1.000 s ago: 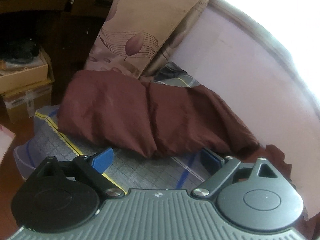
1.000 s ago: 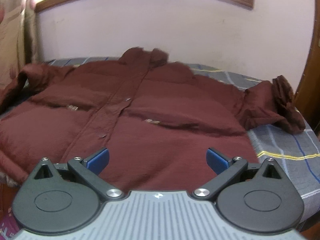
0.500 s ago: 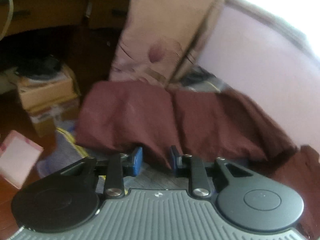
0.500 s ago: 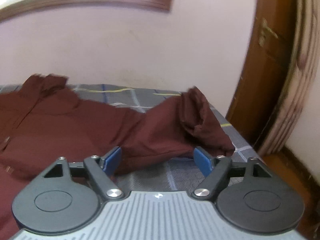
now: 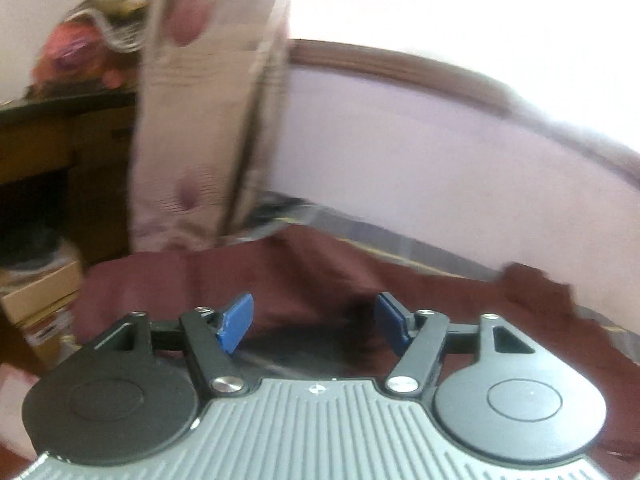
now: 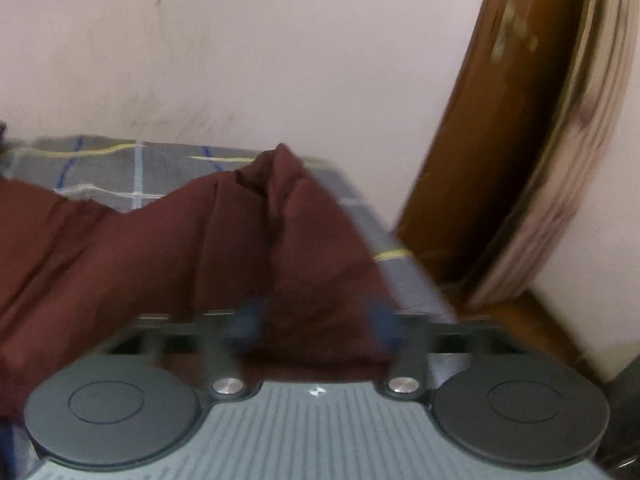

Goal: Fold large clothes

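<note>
A dark maroon jacket lies spread on a bed with a grey checked sheet. In the left wrist view its left sleeve lies just beyond my left gripper, whose blue-padded fingers stand apart with nothing between them. In the right wrist view the right sleeve bunches up and runs between the fingers of my right gripper. Those fingers are motion-blurred and stand apart around the cloth.
A floral curtain hangs past the bed's left end, with a dark wooden desk and cardboard boxes beside it. A pale wall runs behind the bed. A brown wooden door stands at the right.
The left gripper opened from nearly shut and tilted upward. The right gripper moved forward onto the right sleeve, which now lies between its fingers, and they have drawn closer together.
</note>
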A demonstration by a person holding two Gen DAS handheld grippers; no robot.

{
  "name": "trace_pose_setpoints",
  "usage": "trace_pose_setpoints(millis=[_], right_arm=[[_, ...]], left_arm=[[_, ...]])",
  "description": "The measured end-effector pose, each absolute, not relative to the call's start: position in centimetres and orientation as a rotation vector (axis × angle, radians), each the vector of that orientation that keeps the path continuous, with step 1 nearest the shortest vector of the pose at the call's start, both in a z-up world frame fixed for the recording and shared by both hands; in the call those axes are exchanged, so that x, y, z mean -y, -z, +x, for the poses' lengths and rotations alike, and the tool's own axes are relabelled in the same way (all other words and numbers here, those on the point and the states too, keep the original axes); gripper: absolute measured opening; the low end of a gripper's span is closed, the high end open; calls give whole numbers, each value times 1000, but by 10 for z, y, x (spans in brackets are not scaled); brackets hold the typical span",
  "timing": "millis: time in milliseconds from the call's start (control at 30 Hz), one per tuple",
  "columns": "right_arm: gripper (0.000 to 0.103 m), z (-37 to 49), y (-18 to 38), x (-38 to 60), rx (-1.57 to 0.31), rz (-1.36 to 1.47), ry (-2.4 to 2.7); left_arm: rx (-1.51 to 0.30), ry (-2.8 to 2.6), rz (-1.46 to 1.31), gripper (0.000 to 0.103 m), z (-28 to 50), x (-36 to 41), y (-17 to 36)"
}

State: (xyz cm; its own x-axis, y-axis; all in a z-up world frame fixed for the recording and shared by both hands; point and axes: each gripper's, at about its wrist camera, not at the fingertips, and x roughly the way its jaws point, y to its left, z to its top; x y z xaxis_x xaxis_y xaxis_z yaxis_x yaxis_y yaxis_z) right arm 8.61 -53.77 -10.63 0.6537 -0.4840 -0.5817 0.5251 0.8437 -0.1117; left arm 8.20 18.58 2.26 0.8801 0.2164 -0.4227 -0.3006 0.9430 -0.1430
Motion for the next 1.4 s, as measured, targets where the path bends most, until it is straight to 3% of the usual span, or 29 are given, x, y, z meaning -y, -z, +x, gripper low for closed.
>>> trace_pose_setpoints(millis=[233, 400, 667, 767, 800, 833, 900, 1200, 1400], right_arm=[[3, 34, 86, 616, -482, 337, 692], [3, -13, 88, 647, -472, 416, 719], [11, -36, 116, 693, -385, 711, 682], [28, -38, 125, 702, -335, 778, 654], [46, -40, 128, 704, -311, 797, 638], [73, -41, 129, 703, -295, 807, 627], [97, -42, 131, 700, -273, 794, 611], [97, -13, 135, 672, -275, 678, 505], [97, 5, 125, 597, -356, 232, 481]], left_arm=[[-414, -116, -155, 73, 93, -120, -25], [-419, -13, -70, 77, 94, -80, -12], [-453, 99, -16, 84, 96, -34, 5], [-445, 105, -1, 88, 92, -25, 6], [-444, 106, 3, 89, 93, -23, 6], [-443, 106, 8, 89, 91, -19, 6], [-446, 109, 19, 89, 90, -15, 6], [-469, 126, 44, 90, 91, 1, 9], [-468, 133, 52, 93, 93, 6, 12]])
